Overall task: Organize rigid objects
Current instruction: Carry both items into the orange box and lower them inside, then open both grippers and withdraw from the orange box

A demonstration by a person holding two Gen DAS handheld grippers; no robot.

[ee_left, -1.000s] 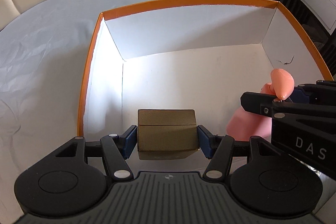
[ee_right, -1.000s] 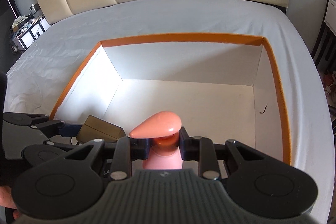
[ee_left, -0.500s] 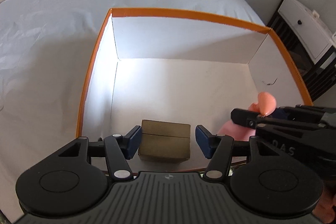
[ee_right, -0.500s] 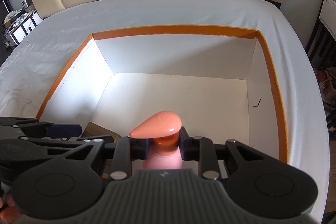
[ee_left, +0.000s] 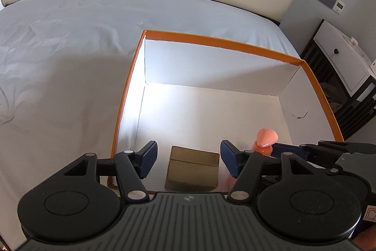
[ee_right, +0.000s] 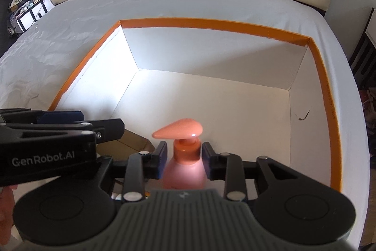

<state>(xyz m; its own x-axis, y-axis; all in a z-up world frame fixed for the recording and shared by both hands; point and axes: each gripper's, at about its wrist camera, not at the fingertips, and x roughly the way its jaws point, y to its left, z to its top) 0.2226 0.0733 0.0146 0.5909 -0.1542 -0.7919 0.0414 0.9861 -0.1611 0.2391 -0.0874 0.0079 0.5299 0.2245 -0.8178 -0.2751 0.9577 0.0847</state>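
The pink pump bottle stands upright on the floor of the orange-rimmed box, near its front edge, with the small brown carton just beside it. The right gripper flanks the bottle's neck – its jaws are opening, and slim gaps show between pads and collar, so the bottle looks released. The left gripper hangs above the carton with its jaws opening wide, clear of the carton's sides and holding nothing. To finish the release well, I would let both sets of jaws spread fully, then lift straight up so no pad catches the pump head or nudges the carton. The right wrist view shows the neck gaps – the left shows only the pump head, but gives the carton whole
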